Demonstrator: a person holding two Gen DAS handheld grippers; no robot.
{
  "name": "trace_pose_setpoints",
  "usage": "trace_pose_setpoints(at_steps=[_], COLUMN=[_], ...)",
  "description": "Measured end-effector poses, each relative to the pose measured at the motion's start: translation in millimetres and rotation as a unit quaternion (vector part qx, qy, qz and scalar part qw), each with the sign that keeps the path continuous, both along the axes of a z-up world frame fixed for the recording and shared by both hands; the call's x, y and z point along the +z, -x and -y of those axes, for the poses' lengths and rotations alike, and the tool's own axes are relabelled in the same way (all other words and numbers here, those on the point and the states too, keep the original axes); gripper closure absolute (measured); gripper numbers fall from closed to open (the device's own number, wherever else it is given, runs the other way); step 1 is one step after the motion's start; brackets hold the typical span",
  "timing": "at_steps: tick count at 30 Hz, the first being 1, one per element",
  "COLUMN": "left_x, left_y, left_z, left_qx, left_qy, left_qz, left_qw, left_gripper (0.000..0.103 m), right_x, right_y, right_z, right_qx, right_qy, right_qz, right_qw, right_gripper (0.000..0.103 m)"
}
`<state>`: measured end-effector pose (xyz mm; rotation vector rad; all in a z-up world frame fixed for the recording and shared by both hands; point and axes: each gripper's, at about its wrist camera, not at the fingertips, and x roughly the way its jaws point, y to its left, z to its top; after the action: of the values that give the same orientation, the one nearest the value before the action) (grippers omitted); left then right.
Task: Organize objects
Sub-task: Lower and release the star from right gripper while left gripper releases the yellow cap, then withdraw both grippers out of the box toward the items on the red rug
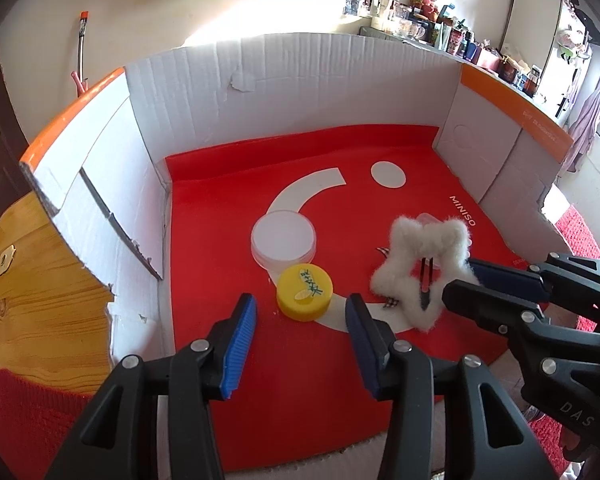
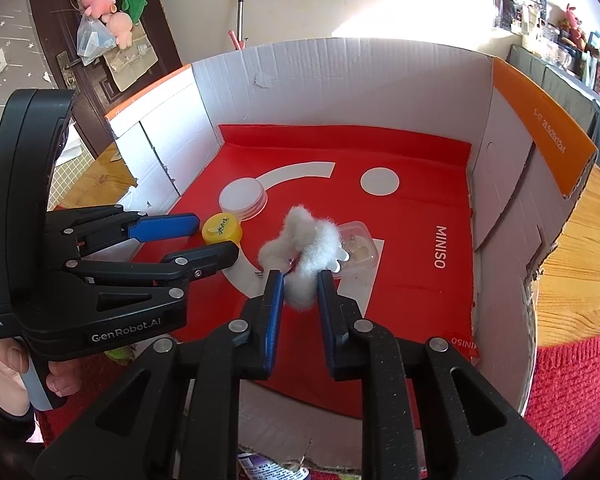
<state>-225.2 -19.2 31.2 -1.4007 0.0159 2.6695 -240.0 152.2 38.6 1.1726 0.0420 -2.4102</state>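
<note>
The right gripper (image 2: 298,280) has its jaws closed in on a fluffy white star (image 2: 306,254), pinching its lower point between the blue pads, the rest of the star standing up beyond the tips. Just past the star and partly hidden behind it lies a small clear box (image 2: 360,246) whose contents are too small to make out; a dark clip (image 1: 426,280) shows through the star's middle in the left view, its shape unclear. The left gripper (image 1: 302,310) has its jaws spread, with nothing between them; a yellow cap (image 1: 305,291) sits just ahead of the gap, and a white lid (image 1: 283,240) sits touching or nearly touching the cap on its far side. Everything rests on a red mat (image 1: 228,184) on the floor of a cardboard box (image 1: 300,92), whose white walls rise ahead and on both sides of the jaws; bare mat lies ahead of the white lid up to the far wall. The near side is low, and its edge is cut off by the grippers. Outside the box, a wooden desk (image 2: 580,248) and red cloth (image 2: 572,400) show to the right.
</note>
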Motion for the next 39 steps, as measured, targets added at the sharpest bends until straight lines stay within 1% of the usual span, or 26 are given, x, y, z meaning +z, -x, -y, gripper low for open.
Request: trace_pose_setpoints(at_steps=[3, 5, 7, 12, 14, 16, 18, 19, 21, 22, 23, 27, 30, 32, 35, 39], left_x=[1.1, 2.9, 5.0, 9.0, 10.3, 11.6, 12.5, 13.0, 14.1, 14.3, 14.6, 15.8, 16.8, 17.8, 19.2, 19.4], left_y=[-3.0, -7.1, -9.6, -16.1, -19.0, -22.1, -24.4, -25.9, -28.2, -29.1, -30.4, -34.0, -37.0, -39.3, -42.6, -46.3], left_z=[0.5, 2.4, 1.2, -1.4, -2.5, -3.1, -3.4, -3.2, -2.5, -2.4, -1.9, -0.1, 0.9, 1.9, 3.6, 6.1], left_qx=[0.0, 0.0, 0.0, 0.001, 0.002, 0.003, 0.005, 0.006, 0.006, 0.007, 0.008, 0.01, 0.013, 0.015, 0.017, 0.02], left_qy=[-0.002, -0.002, -0.002, 0.004, 0.009, 0.014, 0.017, 0.017, 0.015, 0.016, 0.016, 0.017, 0.018, 0.017, 0.016, 0.012], left_qz=[-0.001, -0.003, -0.006, -0.013, -0.016, -0.021, -0.024, -0.025, -0.026, -0.026, -0.027, -0.028, -0.031, -0.033, -0.037, -0.04], left_qw=[1.0, 1.0, 1.0, 0.9999, 0.9998, 0.9997, 0.9996, 0.9995, 0.9995, 0.9995, 0.9995, 0.9994, 0.9993, 0.9992, 0.999, 0.9989], left_gripper=[0.052, 0.052, 0.052, 0.052, 0.05, 0.045, 0.044, 0.044, 0.044, 0.044, 0.044, 0.044, 0.041, 0.038, 0.036, 0.031], right_x=[0.4, 0.2, 0.3, 1.8, 2.2, 2.7, 3.1, 3.6, 5.2, 6.3, 7.6, 11.3, 12.6, 13.5, 16.0, 19.8], right_y=[-2.7, -4.7, -7.6, -13.9, -16.0, -17.9, -20.5, -21.7, -24.9, -26.2, -27.9, -32.4, -35.2, -37.6, -42.1, -47.8], right_z=[-0.3, 0.2, 1.0, 1.6, 0.9, 0.1, -1.1, -1.7, -2.3, -2.5, -2.7, -4.1, -4.7, -4.5, -4.5, -5.2], right_qx=[0.001, 0.003, 0.006, 0.008, 0.008, 0.008, 0.008, 0.008, 0.008, 0.008, 0.008, 0.009, 0.012, 0.014, 0.015, 0.016], right_qy=[0.002, 0.003, 0.004, 0.007, 0.007, 0.008, 0.008, 0.009, 0.009, 0.009, 0.01, 0.014, 0.018, 0.021, 0.024, 0.024], right_qz=[0.001, 0.003, 0.003, 0.002, 0.001, 0.001, 0.0, -0.001, -0.005, -0.008, -0.012, -0.017, -0.018, -0.019, -0.024, -0.028], right_qw=[1.0, 1.0, 1.0, 1.0, 1.0, 1.0, 1.0, 1.0, 1.0, 1.0, 1.0, 1.0, 1.0, 1.0, 0.999, 0.999], right_gripper=[0.085, 0.08, 0.079, 0.079, 0.079, 0.078, 0.075, 0.071, 0.059, 0.051, 0.049, 0.049, 0.048, 0.043, 0.039, 0.037])
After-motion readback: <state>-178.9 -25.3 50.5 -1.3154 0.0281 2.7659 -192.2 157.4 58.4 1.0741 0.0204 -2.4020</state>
